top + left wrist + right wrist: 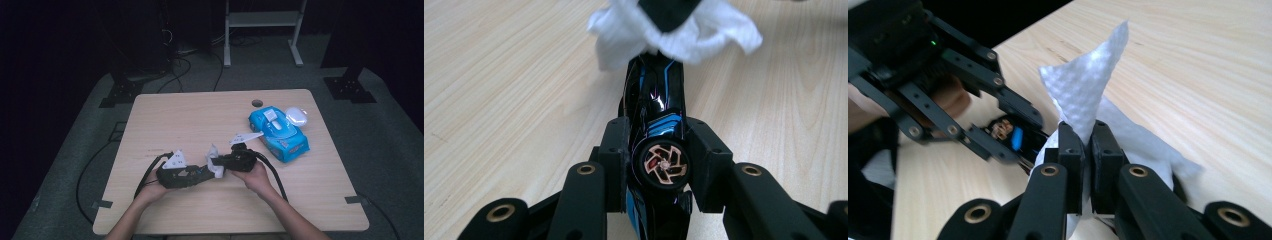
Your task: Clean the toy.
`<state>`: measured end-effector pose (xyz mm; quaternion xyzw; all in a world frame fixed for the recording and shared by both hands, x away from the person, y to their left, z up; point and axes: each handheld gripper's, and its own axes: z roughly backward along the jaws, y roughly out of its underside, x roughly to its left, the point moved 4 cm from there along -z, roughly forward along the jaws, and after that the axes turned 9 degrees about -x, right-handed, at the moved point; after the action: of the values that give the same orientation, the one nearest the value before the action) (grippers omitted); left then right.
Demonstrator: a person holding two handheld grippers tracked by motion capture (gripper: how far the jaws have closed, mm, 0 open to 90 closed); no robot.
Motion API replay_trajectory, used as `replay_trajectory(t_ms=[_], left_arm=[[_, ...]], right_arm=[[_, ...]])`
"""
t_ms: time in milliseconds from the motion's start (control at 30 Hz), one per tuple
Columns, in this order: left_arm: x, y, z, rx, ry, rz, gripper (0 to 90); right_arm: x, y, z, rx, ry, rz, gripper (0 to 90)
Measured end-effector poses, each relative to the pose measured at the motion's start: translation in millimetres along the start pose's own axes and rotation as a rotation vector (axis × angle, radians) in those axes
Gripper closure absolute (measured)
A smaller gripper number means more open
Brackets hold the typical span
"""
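A black toy car (659, 120) with blue stripes and a copper-coloured wheel sits between the jaws of my left gripper (659, 150), which is shut on it. A white wipe (1083, 95) is pinched in my right gripper (1087, 140), and its loose corner sticks upward. The wipe (624, 30) lies draped over the far end of the car. In the high view the left gripper (199, 173) and right gripper (219, 165) meet tip to tip near the table's front middle, with the wipe (214, 159) between them. The car (1008, 132) shows in the right gripper view inside the left gripper's jaws.
A blue pack of wipes (278, 131) lies at the right of the wooden table (190, 120), with a white rounded object (296, 116) just behind it. A cable hole (257, 103) is near the back edge. Cables trail from both grippers toward the front.
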<state>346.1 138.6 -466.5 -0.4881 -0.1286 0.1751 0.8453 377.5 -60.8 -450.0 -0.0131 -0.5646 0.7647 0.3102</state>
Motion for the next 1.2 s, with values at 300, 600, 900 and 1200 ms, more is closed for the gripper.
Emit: replay_trajectory(t_ms=[300, 600, 900, 1200], left_arm=[[0.7, -3.0, -7.7, 0.051, -0.009, -0.019, 59.2], [2.2, -31.8, -34.6, 0.132, -0.025, -0.047, 39.9], [0.3, -39.7, -66.6, 0.294, -0.006, -0.107, 40.2], [-3.7, -37.4, -86.6, 0.488, 0.008, -0.156, 51.7]], right_arm=[[-17.6, 1.3, 30.6, -0.028, 0.090, 0.010, 85.1], [-29.2, 2.8, 47.8, -0.071, 0.087, -0.044, 85.0], [-39.4, 8.1, 62.2, -0.083, 0.091, -0.080, 85.0], [-41.7, 14.6, 55.3, -0.054, 0.069, -0.097, 85.0]])
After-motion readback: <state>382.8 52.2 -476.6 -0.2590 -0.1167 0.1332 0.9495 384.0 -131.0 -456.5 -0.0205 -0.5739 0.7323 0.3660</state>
